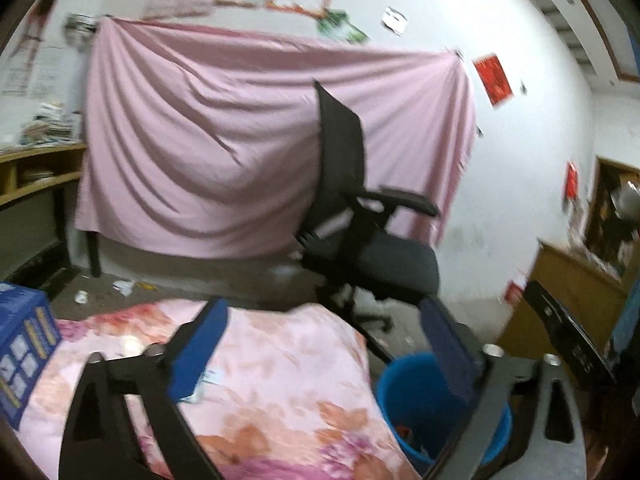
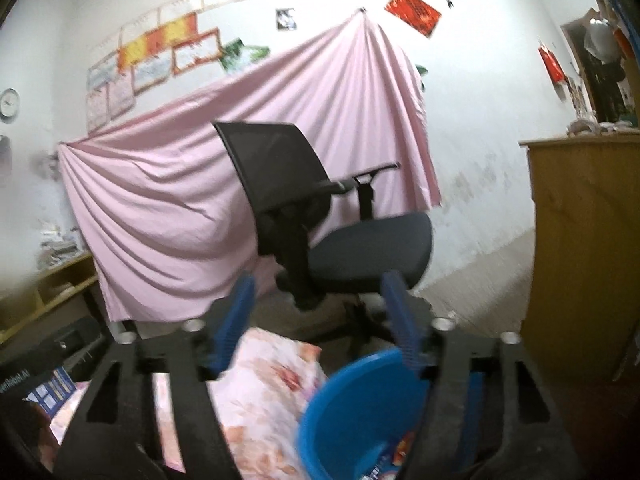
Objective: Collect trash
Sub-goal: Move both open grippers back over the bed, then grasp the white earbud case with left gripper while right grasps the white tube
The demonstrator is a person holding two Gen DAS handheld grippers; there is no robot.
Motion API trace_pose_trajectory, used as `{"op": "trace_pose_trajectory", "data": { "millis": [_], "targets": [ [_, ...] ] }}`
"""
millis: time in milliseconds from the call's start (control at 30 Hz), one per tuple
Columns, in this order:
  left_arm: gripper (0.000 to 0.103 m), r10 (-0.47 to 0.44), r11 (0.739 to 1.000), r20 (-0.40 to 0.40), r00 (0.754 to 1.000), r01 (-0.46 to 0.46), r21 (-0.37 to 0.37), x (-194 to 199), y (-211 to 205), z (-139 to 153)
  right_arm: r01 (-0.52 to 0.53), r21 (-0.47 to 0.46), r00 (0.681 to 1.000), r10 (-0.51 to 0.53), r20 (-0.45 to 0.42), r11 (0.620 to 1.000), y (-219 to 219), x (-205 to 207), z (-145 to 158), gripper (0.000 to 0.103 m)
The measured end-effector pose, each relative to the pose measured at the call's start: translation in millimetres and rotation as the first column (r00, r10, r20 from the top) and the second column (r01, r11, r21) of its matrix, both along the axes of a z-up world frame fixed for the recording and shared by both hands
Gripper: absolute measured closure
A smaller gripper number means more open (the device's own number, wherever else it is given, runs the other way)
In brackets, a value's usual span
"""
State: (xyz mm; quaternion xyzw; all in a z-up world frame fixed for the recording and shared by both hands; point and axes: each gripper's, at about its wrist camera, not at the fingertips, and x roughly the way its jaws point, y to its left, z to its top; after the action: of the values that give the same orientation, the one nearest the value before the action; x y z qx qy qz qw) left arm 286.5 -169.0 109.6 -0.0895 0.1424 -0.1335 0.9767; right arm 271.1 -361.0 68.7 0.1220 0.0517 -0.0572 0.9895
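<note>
Bedroom: floral quilt below both hand-held grippers, pink sheet on the wall and black office chair ahead. Blue bucket with colourful trash sits under the right hand-held gripper, jaws apart, empty. Left hand-held gripper jaws wide apart, empty. Labels blurred.

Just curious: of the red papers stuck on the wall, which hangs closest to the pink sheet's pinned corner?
The large tilted red paper, just right of that corner; the smaller one hangs far right.
</note>
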Motion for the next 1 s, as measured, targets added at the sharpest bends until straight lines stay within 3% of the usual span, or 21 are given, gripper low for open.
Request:
{"op": "trace_pose_trajectory", "data": {
  "millis": [67, 267, 433, 700, 1000],
  "targets": [
    [0.002, 0.047, 0.999, 0.039, 0.998, -0.046, -0.006, -7.4, 13.8, 2.5, -0.012, -0.008, 0.999, 0.012, 0.047, 1.000, 11.8, -3.4, 3.4, 0.000],
    [0.002, 0.142, 0.989, 0.124, 0.982, -0.145, 0.014, -24.2, 48.5, 4.1, -0.063, -0.031, 0.987, 0.067, 0.145, 0.997, 42.5, -8.1, 9.2, 0.000],
    [0.002, 0.195, 0.980, 0.138, 0.971, -0.199, 0.019, -26.6, 71.8, -6.0, -0.111, -0.087, 0.980, 0.124, 0.158, 0.990, 72.3, -4.0, 11.1, 0.000],
    [0.002, 0.246, 0.966, 0.116, 0.962, -0.253, 0.055, -22.2, 111.3, -34.9, -0.175, -0.168, 0.970, 0.199, 0.139, 0.970, 118.9, 7.7, 0.2, 0.000],
    [0.002, 0.268, 0.960, 0.022, 0.963, -0.269, 0.070, -7.7, 153.0, -74.8, -0.257, -0.271, 0.961, 0.275, 0.029, 0.928, 169.9, 30.8, -24.9, 0.000]
  ]
}}
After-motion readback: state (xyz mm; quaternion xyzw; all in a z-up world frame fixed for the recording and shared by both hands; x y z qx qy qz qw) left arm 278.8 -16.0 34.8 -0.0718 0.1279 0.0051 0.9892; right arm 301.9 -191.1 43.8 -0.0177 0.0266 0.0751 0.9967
